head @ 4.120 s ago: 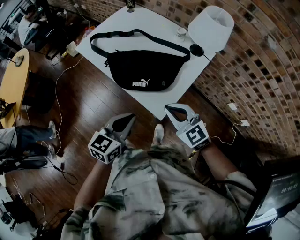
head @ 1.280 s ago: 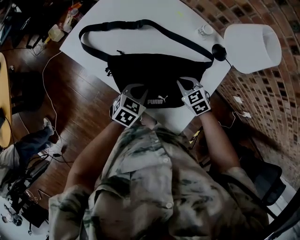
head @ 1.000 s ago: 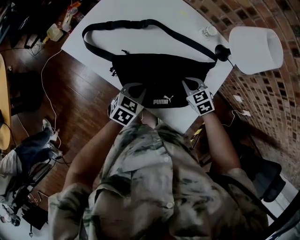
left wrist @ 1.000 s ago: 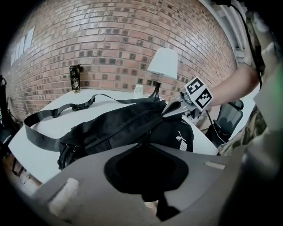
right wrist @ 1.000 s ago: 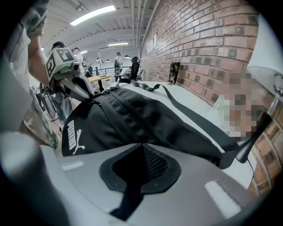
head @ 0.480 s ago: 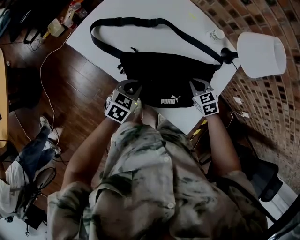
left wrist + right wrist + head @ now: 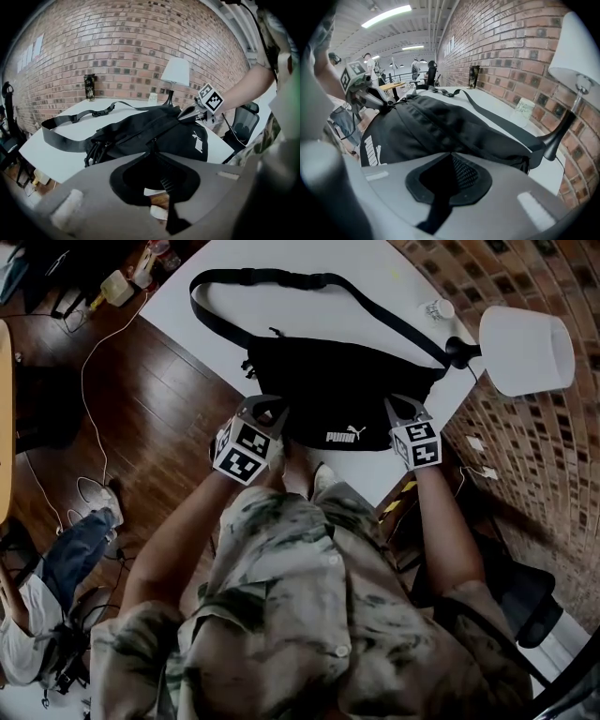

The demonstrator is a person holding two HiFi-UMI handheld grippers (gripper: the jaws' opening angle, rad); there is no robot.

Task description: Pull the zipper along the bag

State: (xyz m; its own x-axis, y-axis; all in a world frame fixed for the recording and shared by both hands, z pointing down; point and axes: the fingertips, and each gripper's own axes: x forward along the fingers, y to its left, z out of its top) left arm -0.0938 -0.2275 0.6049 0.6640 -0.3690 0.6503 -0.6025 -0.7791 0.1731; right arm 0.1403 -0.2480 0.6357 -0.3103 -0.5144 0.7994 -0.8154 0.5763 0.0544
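A black waist bag (image 7: 342,395) with a white logo lies on the white table (image 7: 281,324), its strap (image 7: 262,279) looped behind it. My left gripper (image 7: 272,409) is at the bag's near left corner. Its jaws are opening, but the tips (image 7: 152,152) still look together against the fabric, with nothing plainly between them. My right gripper (image 7: 397,404) is at the near right corner, its tips (image 7: 450,153) together and touching the bag (image 7: 431,126). A zipper seam (image 7: 417,115) runs along the bag's top. I cannot make out the pull.
A white-shaded lamp (image 7: 525,348) stands at the table's right corner by the brick wall, with a small jar (image 7: 434,308) next to it. A dark can (image 7: 89,87) stands at the far edge. Cables (image 7: 94,381) trail over the wooden floor on the left.
Both grippers came from in front of the table up to the bag's near edge. Over the last second they stay at its two lower corners while the head view shifts slightly.
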